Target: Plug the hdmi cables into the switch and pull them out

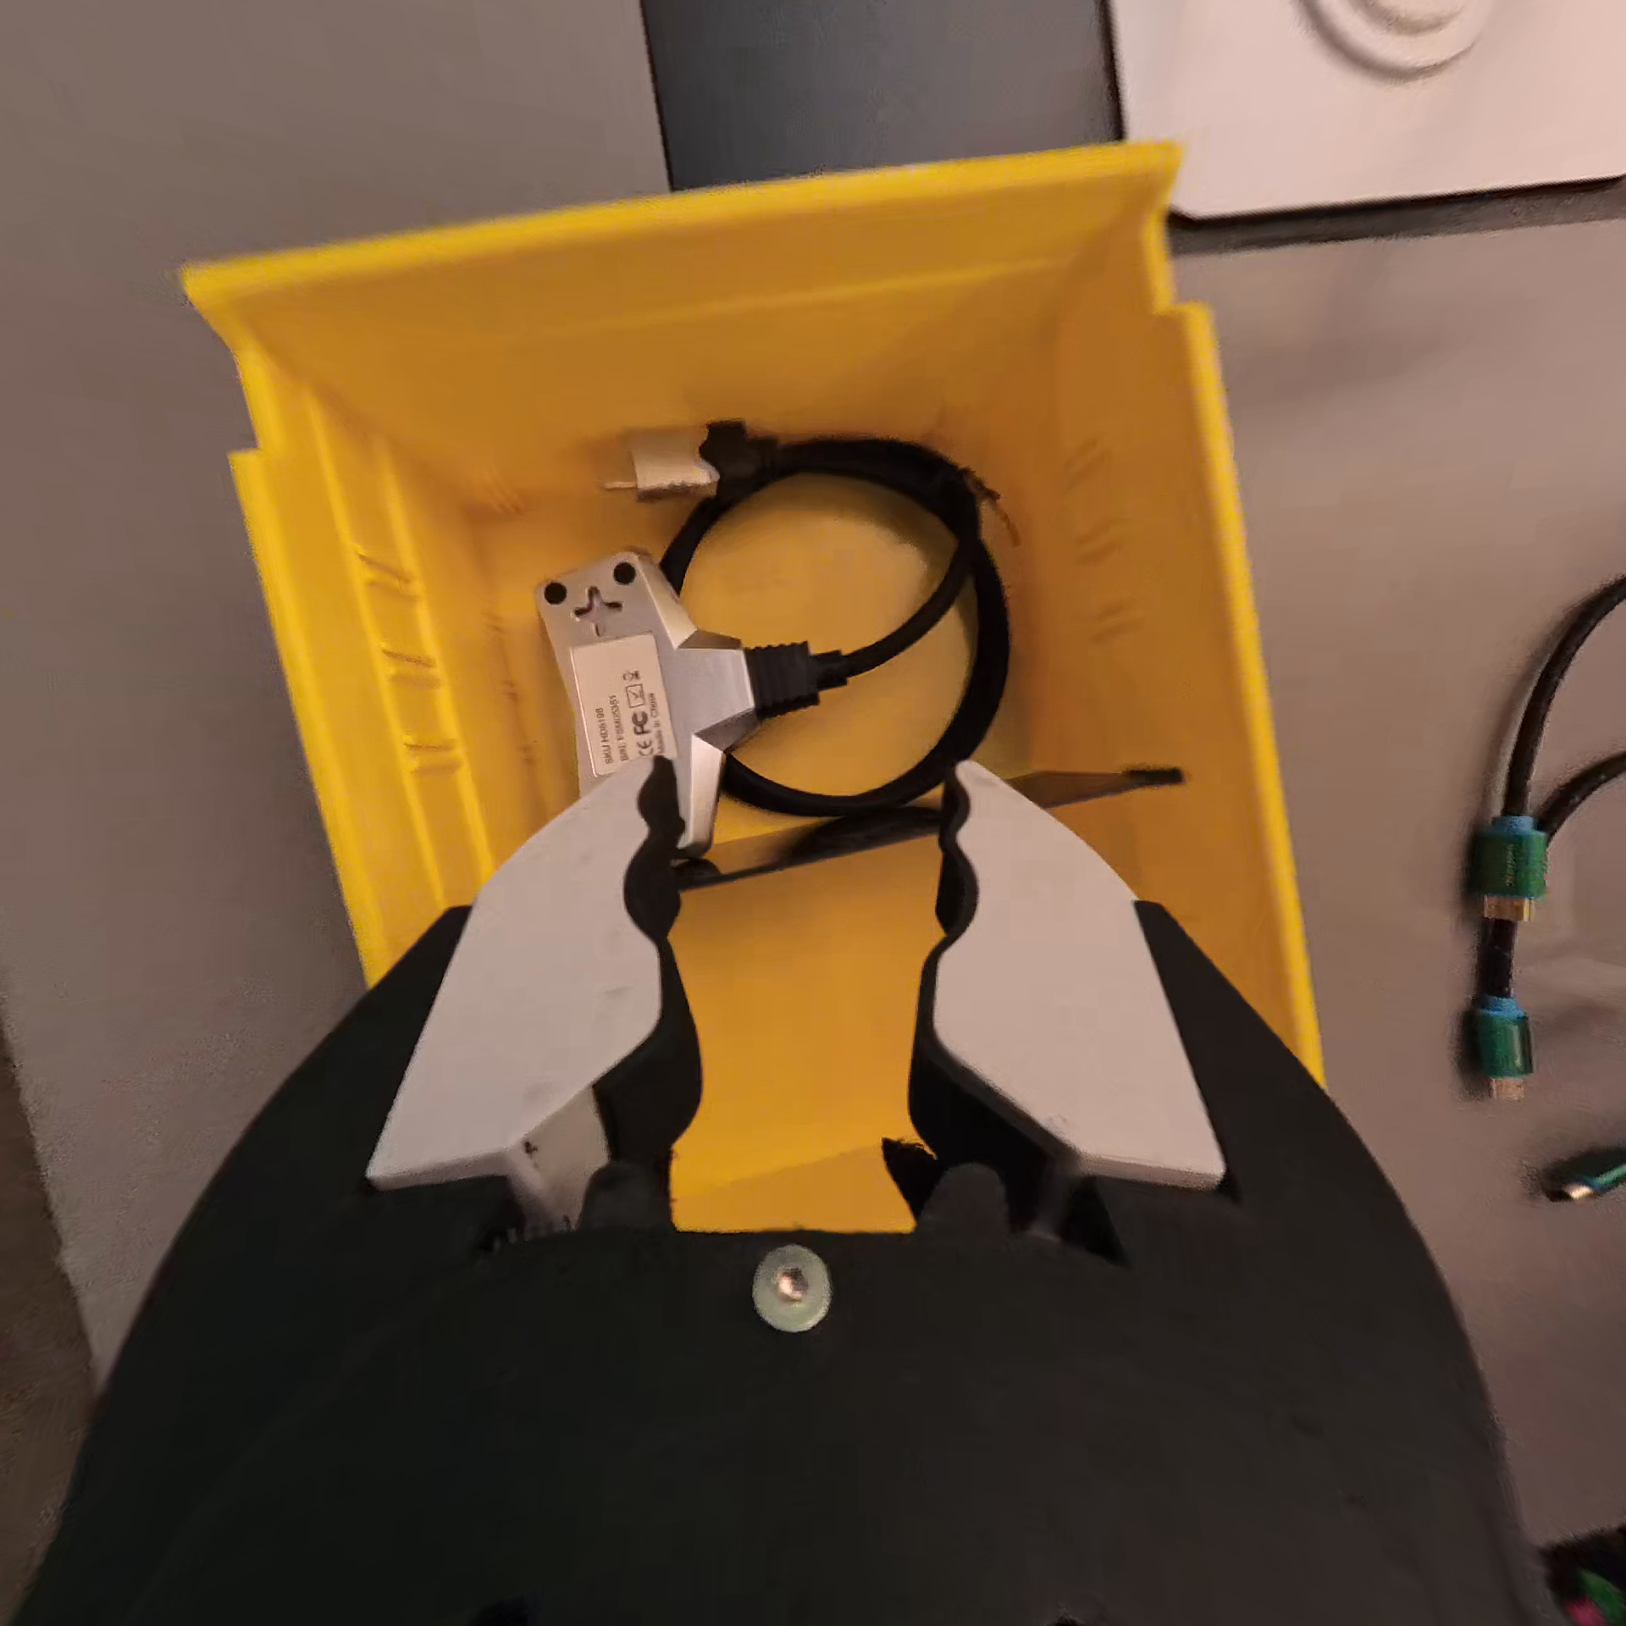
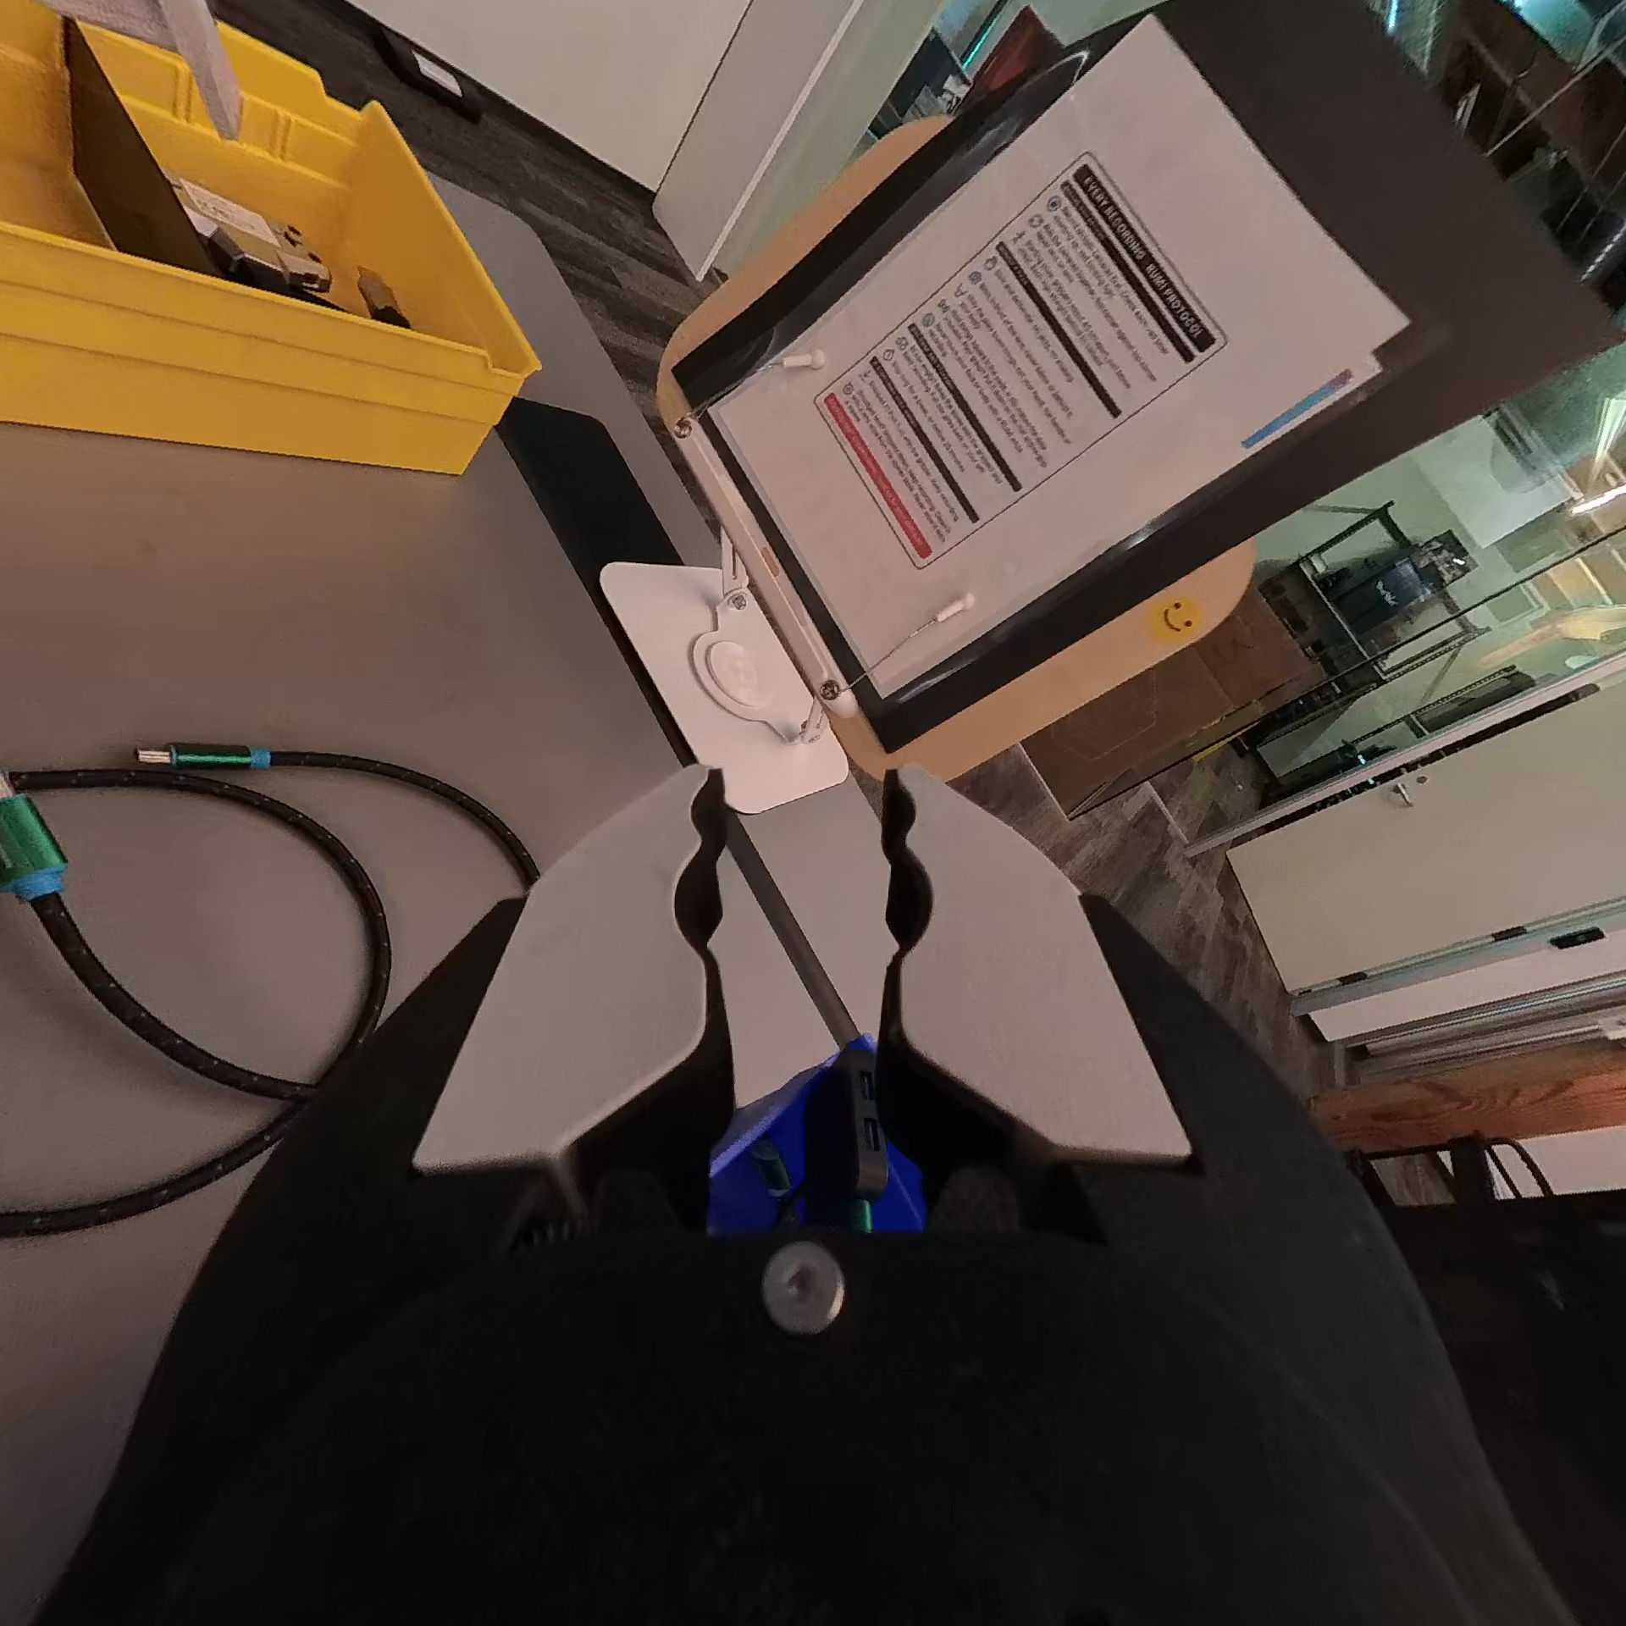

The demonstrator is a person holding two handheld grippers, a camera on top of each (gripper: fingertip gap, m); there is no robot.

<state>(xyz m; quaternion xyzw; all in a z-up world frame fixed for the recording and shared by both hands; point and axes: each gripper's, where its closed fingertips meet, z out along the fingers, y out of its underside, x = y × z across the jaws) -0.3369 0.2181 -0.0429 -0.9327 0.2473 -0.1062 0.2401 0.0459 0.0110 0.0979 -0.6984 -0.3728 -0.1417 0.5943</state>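
Left gripper (image 1: 796, 814) hanging over the open yellow bin (image 1: 1144, 545), fingers (image 1: 563, 924) spread apart, nothing between them. Down in the bin: the silver HDMI switch (image 1: 651, 677), lying label side up, with its own black pigtail cable (image 1: 968, 633) looped in a ring beside it and ending in a silver plug (image 1: 662, 468) near the far wall. Left fingertip sitting right over the near end of the switch in the left wrist view; touching or not, hard to tell from this angle. Thin black divider (image 1: 1056, 787) crossing the bin floor just under the fingertips.

Off to the right on the grey table (image 1: 1373, 616), two HDMI cables with green plugs (image 1: 1506, 867) and blue bands, gold tips pointing toward the camera, well apart from the switch. So nothing plugged in.

Right gripper (image 2: 802, 787) also wide open and empty, tilted, held out over the table edge. Same braided HDMI cable (image 2: 369, 924) curling on the table to its left, green plug (image 2: 209, 755) lying flat. Yellow bin (image 2: 264, 387) up in the corner. Blue bin (image 2: 757, 1153) with a dark hub peeking between the finger bases. Framed instruction sheet (image 2: 1038, 369) on a white stand (image 2: 669, 616) straight ahead.
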